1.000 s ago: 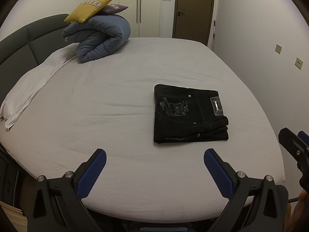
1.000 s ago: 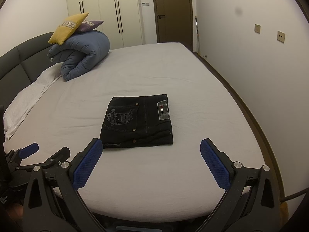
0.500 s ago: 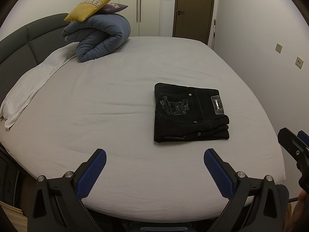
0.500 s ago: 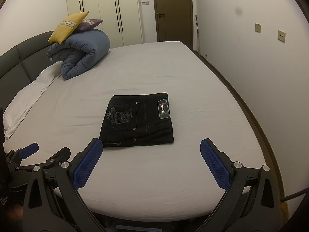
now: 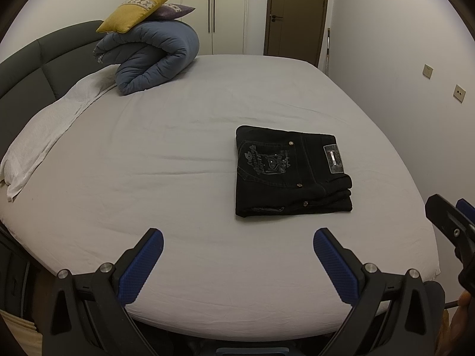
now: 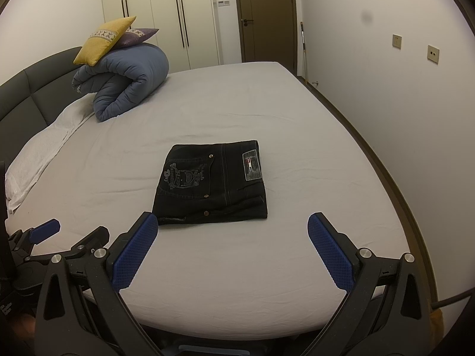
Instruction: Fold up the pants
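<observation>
The pants (image 5: 292, 175) lie folded on the bed (image 5: 178, 154), unmoved since a second ago; left tool (image 5: 237, 246) and right tool (image 6: 233, 231) stay wide and empty, short of them

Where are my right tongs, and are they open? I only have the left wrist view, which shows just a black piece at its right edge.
Observer: The right tongs are open, with nothing between them.
Operator: Are they lined up on the jeans?
Observer: Roughly. The folded black jeans lie just ahead on the bed, off-centre toward the tongs' left pad, whose tip sits at the jeans' near left corner.
Operator: What is past the bed's right side?
Observer: A narrow strip of dark floor runs between the bed and the wall.
</observation>
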`<control>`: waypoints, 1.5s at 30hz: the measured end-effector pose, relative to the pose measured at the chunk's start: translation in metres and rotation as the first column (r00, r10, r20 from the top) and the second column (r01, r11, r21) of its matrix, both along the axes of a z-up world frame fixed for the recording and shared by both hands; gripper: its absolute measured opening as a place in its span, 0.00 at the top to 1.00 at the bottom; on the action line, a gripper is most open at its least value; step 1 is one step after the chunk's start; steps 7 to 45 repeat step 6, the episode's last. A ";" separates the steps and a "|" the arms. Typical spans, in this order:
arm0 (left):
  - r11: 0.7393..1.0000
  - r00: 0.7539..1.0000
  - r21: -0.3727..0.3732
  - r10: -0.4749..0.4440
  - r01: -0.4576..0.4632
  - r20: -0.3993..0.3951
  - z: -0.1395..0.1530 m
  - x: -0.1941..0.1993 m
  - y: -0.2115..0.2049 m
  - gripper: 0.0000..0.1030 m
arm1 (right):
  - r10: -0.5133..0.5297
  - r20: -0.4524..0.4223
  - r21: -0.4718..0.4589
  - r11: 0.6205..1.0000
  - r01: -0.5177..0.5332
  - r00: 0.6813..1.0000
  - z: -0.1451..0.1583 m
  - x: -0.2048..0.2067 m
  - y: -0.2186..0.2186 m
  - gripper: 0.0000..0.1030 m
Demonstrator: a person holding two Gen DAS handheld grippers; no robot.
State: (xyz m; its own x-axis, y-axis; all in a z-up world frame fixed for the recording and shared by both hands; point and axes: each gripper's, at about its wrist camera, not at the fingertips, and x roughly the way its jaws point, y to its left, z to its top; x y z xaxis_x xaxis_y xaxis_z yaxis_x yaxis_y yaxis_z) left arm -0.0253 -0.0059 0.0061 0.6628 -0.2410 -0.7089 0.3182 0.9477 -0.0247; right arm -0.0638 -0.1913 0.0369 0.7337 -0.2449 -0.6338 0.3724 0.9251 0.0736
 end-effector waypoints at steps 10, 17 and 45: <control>1.000 1.000 0.003 0.002 -0.002 0.001 -0.001 0.000 0.000 0.00 | -0.001 -0.001 0.001 1.000 0.001 1.000 -0.001 0.000 -0.001 0.00; 1.000 1.000 0.003 0.002 -0.002 0.001 -0.001 0.000 0.000 0.00 | -0.001 -0.001 0.001 1.000 0.001 1.000 -0.001 0.000 -0.001 0.00; 1.000 1.000 0.003 0.002 -0.002 0.001 -0.001 0.000 0.000 0.00 | -0.001 -0.001 0.001 1.000 0.001 1.000 -0.001 0.000 -0.001 0.00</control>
